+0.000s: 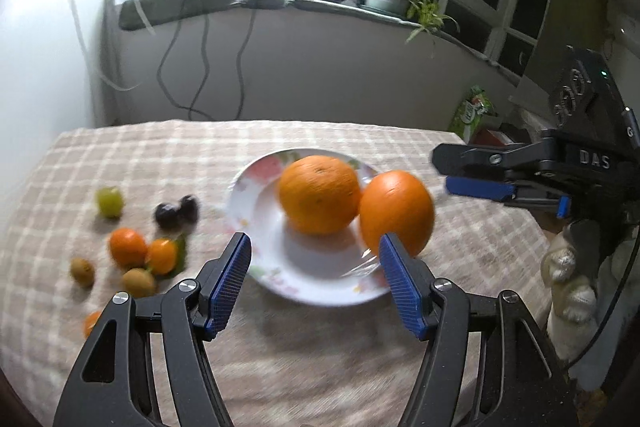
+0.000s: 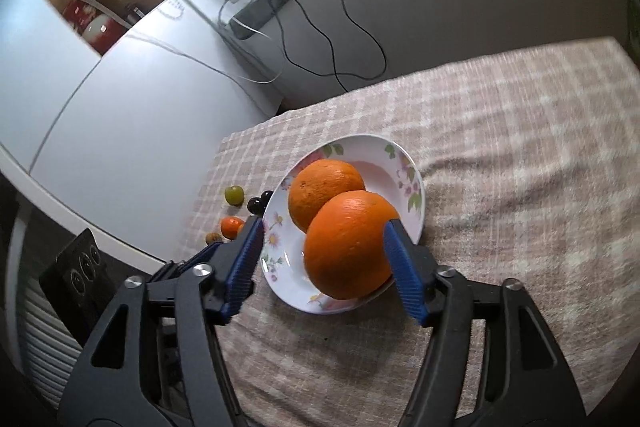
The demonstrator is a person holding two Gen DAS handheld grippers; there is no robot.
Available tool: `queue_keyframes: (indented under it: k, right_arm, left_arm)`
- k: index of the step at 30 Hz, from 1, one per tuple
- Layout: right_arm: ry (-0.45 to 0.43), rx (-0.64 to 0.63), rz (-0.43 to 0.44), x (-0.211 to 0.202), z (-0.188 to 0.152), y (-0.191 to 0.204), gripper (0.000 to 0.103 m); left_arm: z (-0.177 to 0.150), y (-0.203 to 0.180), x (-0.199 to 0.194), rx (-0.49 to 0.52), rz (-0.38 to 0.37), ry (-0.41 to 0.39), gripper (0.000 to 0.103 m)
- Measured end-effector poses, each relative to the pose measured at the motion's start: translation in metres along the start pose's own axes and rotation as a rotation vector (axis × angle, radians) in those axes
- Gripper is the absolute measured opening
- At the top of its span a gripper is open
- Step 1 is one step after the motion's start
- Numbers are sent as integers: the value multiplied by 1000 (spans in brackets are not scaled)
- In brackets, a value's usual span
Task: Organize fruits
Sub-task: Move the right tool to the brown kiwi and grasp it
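Right now the right gripper (image 2: 322,259) is open around the second orange (image 2: 348,243) over the plate (image 2: 404,163) rim at 5 o'clock, left gripper (image 1: 314,275) open and empty; let the orange settle beside the first orange (image 2: 324,187) before withdrawing.

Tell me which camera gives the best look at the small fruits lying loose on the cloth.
The left wrist view: the small fruits lie spread left of the plate, blurred but unobstructed. In the right wrist view only a few peek out beyond the plate, behind a gripper finger.
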State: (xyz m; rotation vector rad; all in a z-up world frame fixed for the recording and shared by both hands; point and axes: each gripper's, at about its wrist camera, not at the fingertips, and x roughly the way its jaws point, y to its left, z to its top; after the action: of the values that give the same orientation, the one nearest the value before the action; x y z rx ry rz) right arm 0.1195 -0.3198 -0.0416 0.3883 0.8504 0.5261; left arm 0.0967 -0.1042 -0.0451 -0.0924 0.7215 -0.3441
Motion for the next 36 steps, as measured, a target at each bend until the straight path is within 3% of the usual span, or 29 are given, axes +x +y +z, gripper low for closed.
queue_keyframes:
  k: [4, 8, 20, 25, 32, 36]
  right_arm:
    - [-15, -107, -15, -2, -6, 25, 73]
    - [-29, -212, -17, 0, -16, 51, 83]
    - [37, -460, 6, 36, -46, 120, 83]
    - [81, -540, 25, 60, -56, 147, 83]
    - [189, -546, 75, 104, -64, 165, 52]
    - [226, -511, 52, 129, -65, 169, 48]
  left_arm:
    - [-15, 21, -15, -16, 41, 3, 66]
    - [-30, 45, -29, -66, 71, 2, 66]
    - [-66, 106, -52, -201, 159, 18, 66]
    - [-70, 116, -50, -221, 152, 18, 58]
    - [-74, 123, -37, -232, 132, 41, 55]
    - [-73, 124, -33, -223, 140, 43, 54]
